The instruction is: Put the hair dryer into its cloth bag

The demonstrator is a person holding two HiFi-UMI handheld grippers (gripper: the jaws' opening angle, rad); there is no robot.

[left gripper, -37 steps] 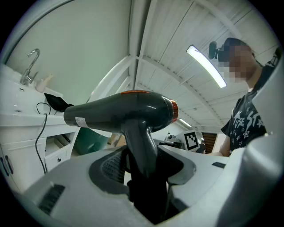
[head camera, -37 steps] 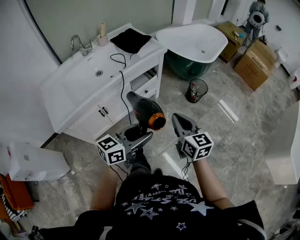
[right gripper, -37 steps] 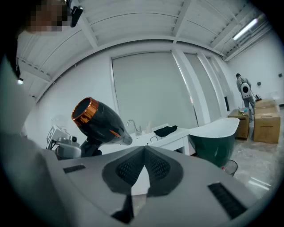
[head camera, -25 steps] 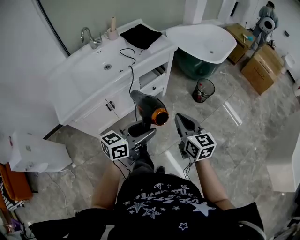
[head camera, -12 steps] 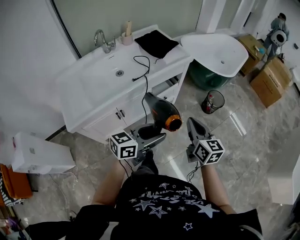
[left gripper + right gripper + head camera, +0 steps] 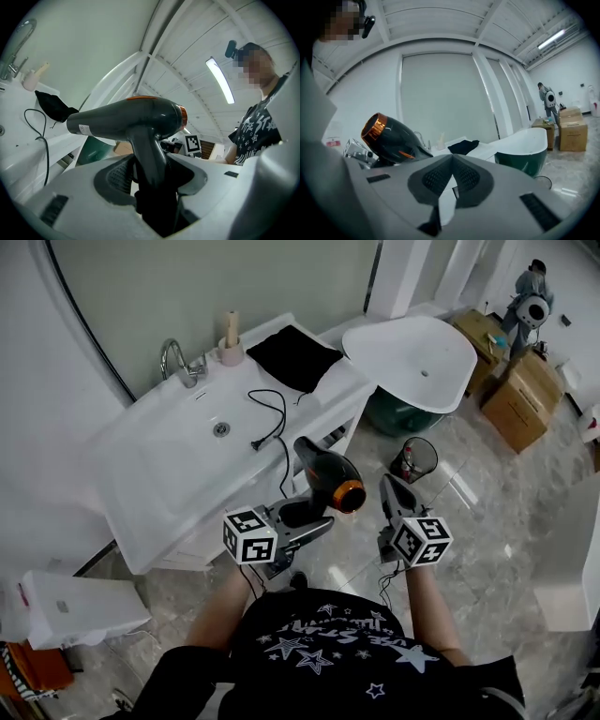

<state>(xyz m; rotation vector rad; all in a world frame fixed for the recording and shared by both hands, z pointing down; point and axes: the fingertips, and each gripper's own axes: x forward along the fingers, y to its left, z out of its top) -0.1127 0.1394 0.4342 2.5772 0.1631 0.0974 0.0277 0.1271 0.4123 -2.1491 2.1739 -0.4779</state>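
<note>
The handle of the hair dryer (image 6: pixel 323 472) is clamped between the jaws of the left gripper (image 6: pixel 314 519). Its dark barrel is held level above them, with the orange-ringed end turned toward the right gripper (image 6: pixel 390 486). That gripper is held just beside it, jaws pressed together on nothing.

The dryer's cord (image 6: pixel 273 427) is draped up onto the white washstand (image 6: pixel 141 512), and its plug is laid beside the basin (image 6: pixel 187 442). Further along the counter, at the end nearest the bathtub (image 6: pixel 450 343), the black cloth bag (image 6: pixel 292 352) is laid flat, well apart from the dryer. A pale stick is stood in a small cup (image 6: pixel 228 352) next to the tap (image 6: pixel 173 357).

On the grey tiled floor (image 6: pixel 487 521) past the grippers a mesh bin (image 6: pixel 429 465) is set, and something red in it cannot be made out. Beyond it the bathtub, white inside and green outside, is placed. Cardboard boxes (image 6: pixel 520 395) are stacked farther off, near a standing person (image 6: pixel 527 298).
</note>
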